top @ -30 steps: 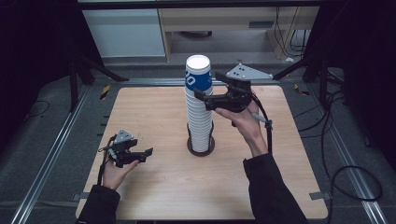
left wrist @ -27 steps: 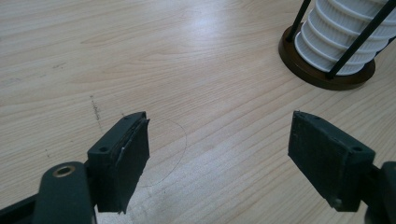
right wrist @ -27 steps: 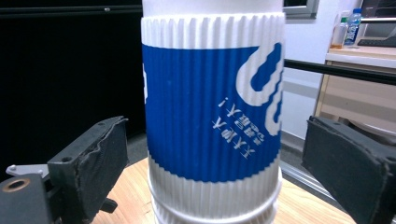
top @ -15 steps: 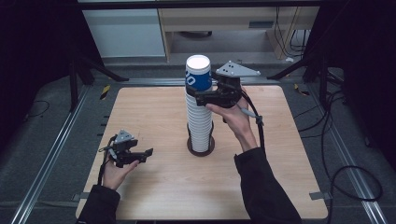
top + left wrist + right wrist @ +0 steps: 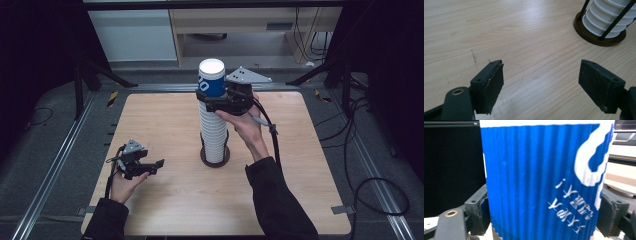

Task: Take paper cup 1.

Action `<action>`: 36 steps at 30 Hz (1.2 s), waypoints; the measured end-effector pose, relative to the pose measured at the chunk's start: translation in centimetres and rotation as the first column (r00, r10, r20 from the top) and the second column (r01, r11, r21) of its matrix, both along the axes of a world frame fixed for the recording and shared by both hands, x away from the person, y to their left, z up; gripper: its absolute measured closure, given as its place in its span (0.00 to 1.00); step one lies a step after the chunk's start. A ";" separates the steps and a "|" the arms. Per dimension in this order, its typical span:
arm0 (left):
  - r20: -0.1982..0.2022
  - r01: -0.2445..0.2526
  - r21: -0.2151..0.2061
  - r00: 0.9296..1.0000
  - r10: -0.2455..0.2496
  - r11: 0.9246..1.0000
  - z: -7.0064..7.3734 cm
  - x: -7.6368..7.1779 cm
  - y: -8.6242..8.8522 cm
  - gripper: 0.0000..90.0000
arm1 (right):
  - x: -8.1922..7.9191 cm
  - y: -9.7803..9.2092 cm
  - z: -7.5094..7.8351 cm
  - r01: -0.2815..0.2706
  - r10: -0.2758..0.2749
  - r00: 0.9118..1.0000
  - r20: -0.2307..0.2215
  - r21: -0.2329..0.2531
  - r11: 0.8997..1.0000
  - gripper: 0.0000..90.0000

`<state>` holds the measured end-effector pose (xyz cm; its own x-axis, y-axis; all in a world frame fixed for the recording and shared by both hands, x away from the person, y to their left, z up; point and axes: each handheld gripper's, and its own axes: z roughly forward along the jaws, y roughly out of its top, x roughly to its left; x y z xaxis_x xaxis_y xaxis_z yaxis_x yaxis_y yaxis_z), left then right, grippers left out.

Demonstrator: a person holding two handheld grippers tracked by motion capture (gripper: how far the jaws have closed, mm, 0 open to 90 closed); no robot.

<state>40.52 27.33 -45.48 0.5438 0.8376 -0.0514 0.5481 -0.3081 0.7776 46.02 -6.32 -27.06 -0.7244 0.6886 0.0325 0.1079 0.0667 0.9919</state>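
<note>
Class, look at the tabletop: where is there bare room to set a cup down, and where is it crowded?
Bare wood lies between the left gripper and the cup stack, and right of the stack toward the table edge. Crowded: around the stack's top, where the right gripper flanks the blue cup.

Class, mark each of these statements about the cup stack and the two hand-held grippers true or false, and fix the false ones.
1. The right hand-held gripper has its jaws around the blue cup on top of the stack. True.
2. The left hand-held gripper holds a cup. False: its jaws stand open over bare table.
3. The cup stack lies on its side. False: it stands upright in a round base.
4. The top cup is blue. True.
</note>
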 end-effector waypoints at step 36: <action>-0.006 -0.009 -0.008 1.000 0.009 1.000 0.0 0.0 0.2 0.22 | -0.9 -1.2 5.4 -0.027 0.020 0.995 0.093 0.074 0.997 0.23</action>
